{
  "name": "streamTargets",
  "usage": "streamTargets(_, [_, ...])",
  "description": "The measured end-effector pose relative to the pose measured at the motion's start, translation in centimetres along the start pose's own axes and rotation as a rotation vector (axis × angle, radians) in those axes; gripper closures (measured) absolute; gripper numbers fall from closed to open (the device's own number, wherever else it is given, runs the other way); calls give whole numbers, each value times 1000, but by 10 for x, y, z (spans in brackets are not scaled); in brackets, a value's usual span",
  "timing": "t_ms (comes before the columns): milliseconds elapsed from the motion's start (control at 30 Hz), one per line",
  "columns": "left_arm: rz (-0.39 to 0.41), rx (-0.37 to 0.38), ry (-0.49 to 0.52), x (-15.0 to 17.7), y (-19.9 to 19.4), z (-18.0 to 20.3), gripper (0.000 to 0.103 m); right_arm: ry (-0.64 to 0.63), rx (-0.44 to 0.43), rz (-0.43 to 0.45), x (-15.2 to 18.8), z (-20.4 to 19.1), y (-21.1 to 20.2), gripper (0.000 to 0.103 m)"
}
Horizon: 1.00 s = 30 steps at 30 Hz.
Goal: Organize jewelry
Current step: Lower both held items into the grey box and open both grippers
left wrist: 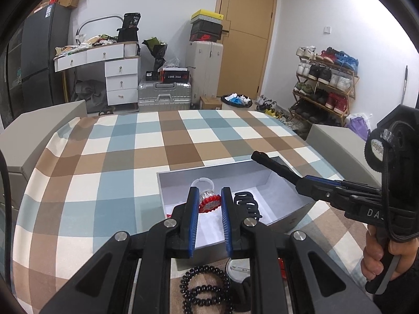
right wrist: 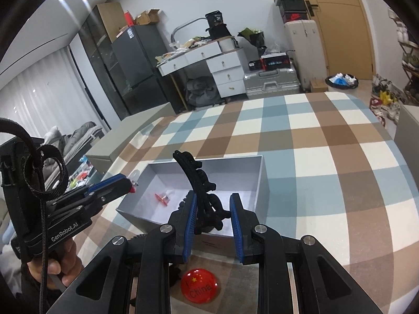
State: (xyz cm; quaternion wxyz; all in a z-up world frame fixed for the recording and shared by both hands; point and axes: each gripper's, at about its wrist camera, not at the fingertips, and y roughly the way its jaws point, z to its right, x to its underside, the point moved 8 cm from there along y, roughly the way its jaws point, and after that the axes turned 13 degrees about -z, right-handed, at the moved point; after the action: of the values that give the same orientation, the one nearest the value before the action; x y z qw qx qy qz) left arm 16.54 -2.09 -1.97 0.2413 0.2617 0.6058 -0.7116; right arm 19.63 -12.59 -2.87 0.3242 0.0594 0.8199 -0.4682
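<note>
Right wrist: hair claw (right wrist: 203,183) between right tongs (right wrist: 212,204).

We see an open grey box (right wrist: 263,180) with a pale lining on the checked cloth. Inside it lies a small red and clear trinket (right wrist: 162,198), and a black claw hair clip (right wrist: 203,196) stands tilted at its near side. In front of the box on the cloth lie a black spiral hair tie (left wrist: 207,291) and a round red badge (right wrist: 200,286) reading China, near each other
</note>
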Motion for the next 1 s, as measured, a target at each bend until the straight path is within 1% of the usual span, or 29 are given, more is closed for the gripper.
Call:
streamTargets(233, [-36,-32,25,0,15,6,91,23,-6,-4,-1,5,4,79])
streamTargets(333, [-47,-39,33,1,18,7,91,29,-26,-4,-1,4,7,79])
streamTargets(533, [-81,-59,25,6,25,0,91,31,-16,-10,0,3,11,79])
streamTargets(600, [-88,-67,18,7,26,-4,91,21,-31,-22,1,-2,12,79])
streamTargets(667, [-85,-77,20,6,25,-6,91,13,-24,-44,4,-5,16,79])
streamTargets(833, [-91,-76,20,6,24,-7,91,14,-28,-51,4,-7,18,79])
streamTargets(933, [-95,-77,21,6,25,-5,91,14,-14,-45,3,-6,17,79])
streamTargets(1000, [-99,-60,24,7,25,-2,90,22,-21,-42,3,-5,16,78])
